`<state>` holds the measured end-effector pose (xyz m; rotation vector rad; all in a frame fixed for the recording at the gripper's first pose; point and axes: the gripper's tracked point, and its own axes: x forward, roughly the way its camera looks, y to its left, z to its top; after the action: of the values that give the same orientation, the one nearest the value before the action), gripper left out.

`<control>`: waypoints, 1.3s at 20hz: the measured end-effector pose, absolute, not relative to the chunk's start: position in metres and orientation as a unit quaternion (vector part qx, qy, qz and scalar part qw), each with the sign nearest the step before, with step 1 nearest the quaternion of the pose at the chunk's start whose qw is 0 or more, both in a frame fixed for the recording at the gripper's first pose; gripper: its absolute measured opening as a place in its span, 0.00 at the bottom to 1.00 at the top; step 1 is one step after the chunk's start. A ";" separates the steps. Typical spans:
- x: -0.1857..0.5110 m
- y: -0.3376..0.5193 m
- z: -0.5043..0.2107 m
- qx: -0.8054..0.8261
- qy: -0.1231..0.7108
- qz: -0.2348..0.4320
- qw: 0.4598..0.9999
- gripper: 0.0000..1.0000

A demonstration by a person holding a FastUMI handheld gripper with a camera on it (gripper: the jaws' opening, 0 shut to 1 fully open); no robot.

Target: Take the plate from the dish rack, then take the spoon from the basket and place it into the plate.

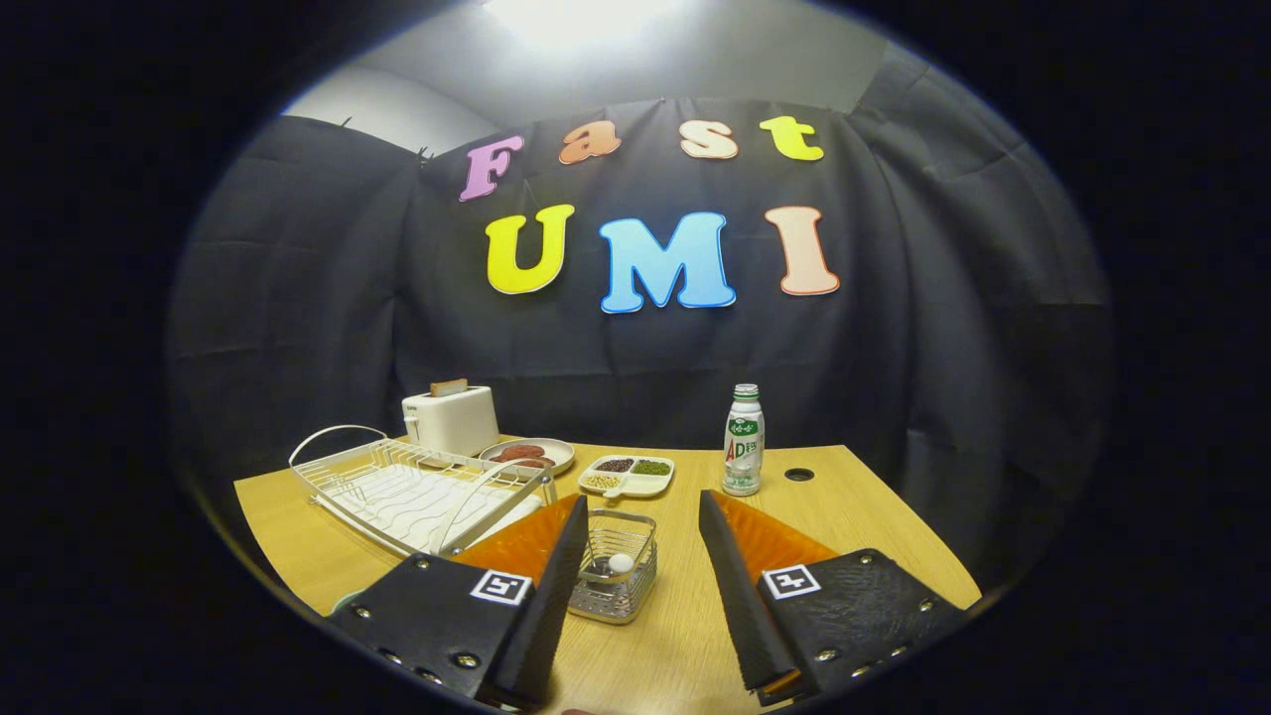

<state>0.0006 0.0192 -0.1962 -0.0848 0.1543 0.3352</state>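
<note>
Wood table (864, 516), dish rack (417, 492), basket (616, 566), toaster (452, 419), bottle (743, 442), 2 plates (541, 455)

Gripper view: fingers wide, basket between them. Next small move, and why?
Probably ease forward and down toward the wire basket, centring on the spoon's white end. The gripper is open and holds nothing, and the basket sits between its fingers on the table. The dish rack beside them shows no upright plate, so the spoon looks like the next step.
</note>
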 end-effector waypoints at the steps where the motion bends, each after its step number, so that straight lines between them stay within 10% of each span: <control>1: 0.006 0.021 -0.201 -0.043 0.072 0.163 0.983 0.70; 7: 0.033 0.030 -0.228 -0.037 0.043 0.156 0.986 0.53; 9: 0.029 0.035 -0.233 -0.027 0.048 0.162 0.985 0.32; 12: 0.046 0.044 -0.239 -0.008 0.049 0.177 0.983 0.32; 13: 0.042 0.043 -0.236 -0.003 0.052 0.172 0.984 0.15; 26: 0.030 0.042 -0.206 -0.006 0.119 0.154 0.981 0.06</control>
<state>0.0301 0.0419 -0.2060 -0.0121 0.2403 0.3110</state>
